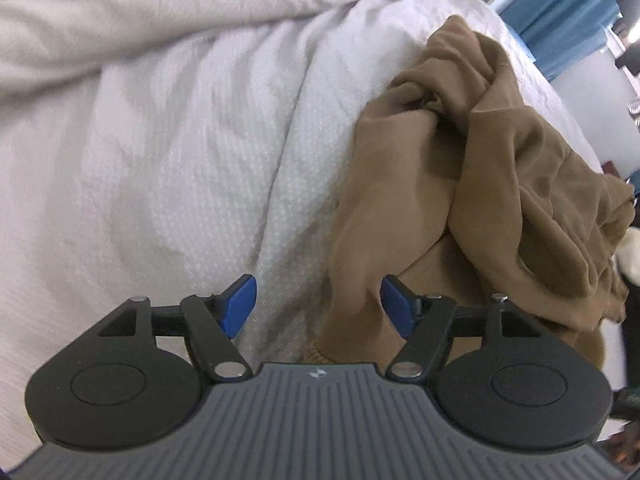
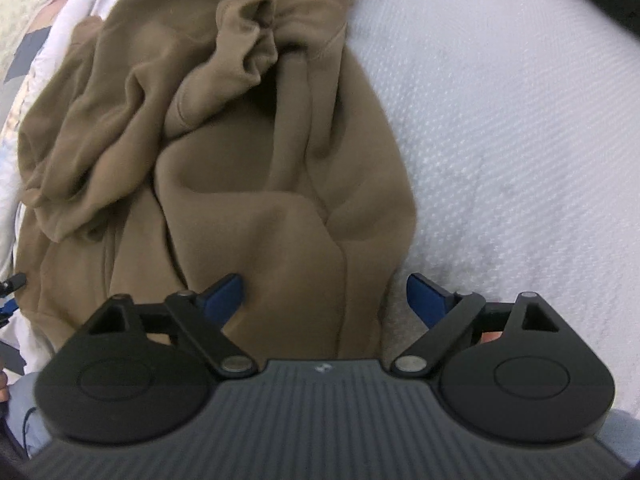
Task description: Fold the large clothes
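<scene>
A tan, crumpled sweatshirt lies bunched on a white textured bedspread. In the left wrist view my left gripper points down over the garment's left edge, its blue pads wide apart; a fold of tan cloth and a ribbed cuff lie between them, untouched by the pads. In the right wrist view the same sweatshirt fills the centre and left. My right gripper hovers over its near right edge, blue pads spread wide with cloth beneath the gap and nothing gripped.
The white bedspread stretches to the right of the garment. A rumpled white duvet lies along the top of the left wrist view. Blue curtains hang beyond the bed's far edge. Patterned bedding lies left of the sweatshirt.
</scene>
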A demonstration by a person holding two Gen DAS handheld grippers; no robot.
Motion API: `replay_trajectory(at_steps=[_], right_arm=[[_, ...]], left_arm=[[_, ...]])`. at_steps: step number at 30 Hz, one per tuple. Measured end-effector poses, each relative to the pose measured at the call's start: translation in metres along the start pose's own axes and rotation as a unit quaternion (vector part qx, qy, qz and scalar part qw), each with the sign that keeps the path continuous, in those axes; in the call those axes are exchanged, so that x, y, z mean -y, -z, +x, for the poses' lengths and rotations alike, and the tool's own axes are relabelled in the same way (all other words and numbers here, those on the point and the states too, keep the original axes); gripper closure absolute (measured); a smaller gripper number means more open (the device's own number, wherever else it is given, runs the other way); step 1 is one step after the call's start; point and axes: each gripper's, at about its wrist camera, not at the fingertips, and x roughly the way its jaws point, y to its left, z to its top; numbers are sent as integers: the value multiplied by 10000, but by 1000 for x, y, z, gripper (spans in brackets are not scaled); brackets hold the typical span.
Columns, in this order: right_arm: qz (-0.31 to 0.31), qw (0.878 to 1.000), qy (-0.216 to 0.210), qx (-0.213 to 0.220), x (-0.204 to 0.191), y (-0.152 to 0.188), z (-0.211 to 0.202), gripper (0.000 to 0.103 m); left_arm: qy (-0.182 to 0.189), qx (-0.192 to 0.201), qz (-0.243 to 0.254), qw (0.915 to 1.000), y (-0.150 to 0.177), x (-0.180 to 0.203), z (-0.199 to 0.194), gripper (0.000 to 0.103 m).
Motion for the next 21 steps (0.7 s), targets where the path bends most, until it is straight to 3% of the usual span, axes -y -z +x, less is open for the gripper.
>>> replay_trajectory(at_steps=[6,9,14,17,20,21], right_arm=[[-117,9987,-366,-342,-8,0,24,10],[-107,9966,-729,-363,-9,3,28,10],[-150,9918,-1254,-174,-13,10,22,10],[-471,9931,-1048,-225,-24,15,26,10],[-766,9945,-623,-349,-37,18,38,23],[-837,9949,-474,-316,-40,19,39,34]], left_arm=[[681,-450,470,9956,2,15,19,29],[609,-636,728,9935,5,25,25,29],[494,-991,712,9913,3,30,44,31],[397,-1019,1001,9890,5,49,50,33],[169,-907,1234,9881,9,62,47,53],[124,-804,1289,9883,10,67,43,58]])
